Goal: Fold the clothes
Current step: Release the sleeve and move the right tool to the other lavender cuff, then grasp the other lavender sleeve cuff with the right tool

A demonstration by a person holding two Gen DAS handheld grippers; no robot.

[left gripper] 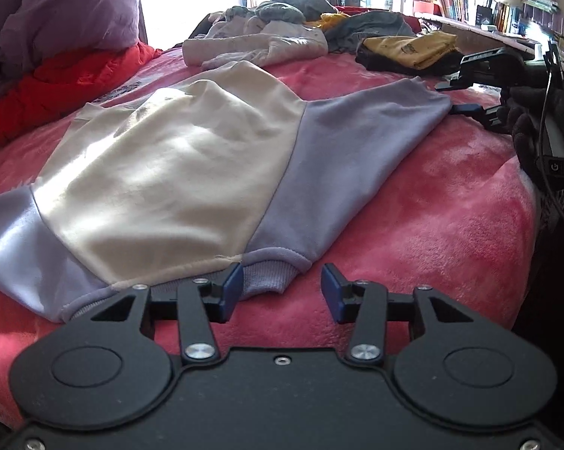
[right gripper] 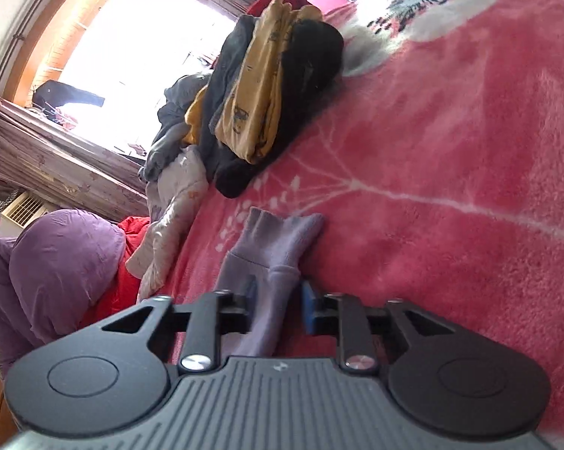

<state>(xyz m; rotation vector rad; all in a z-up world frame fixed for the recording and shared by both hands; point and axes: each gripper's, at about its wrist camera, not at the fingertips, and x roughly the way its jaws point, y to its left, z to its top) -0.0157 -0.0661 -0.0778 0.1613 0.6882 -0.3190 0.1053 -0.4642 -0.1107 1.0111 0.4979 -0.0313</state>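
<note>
Garment: a cream sweatshirt (left gripper: 177, 172) with lavender sleeves lies spread flat on the pink blanket (left gripper: 450, 202) of the bed, hem toward the near edge.
Left gripper (left gripper: 282, 292): released, jaws apart over the ribbed hem at the near edge, nothing pinched.
Right gripper (right gripper: 276, 305): straddles the lavender sleeve cuff (right gripper: 278, 236) out toward the bed's right edge; the pads do not look pressed on the cloth, so I read it as not yet clenched.
Step in hand: taking hold of sleeve and hem for the first fold, I judge.
Doing it well: pinch both layers squarely, lift just clear, carry the sleeve across the chest.
Nearby: a folded yellow and black stack (right gripper: 274, 101) lies further up the bed.
</note>
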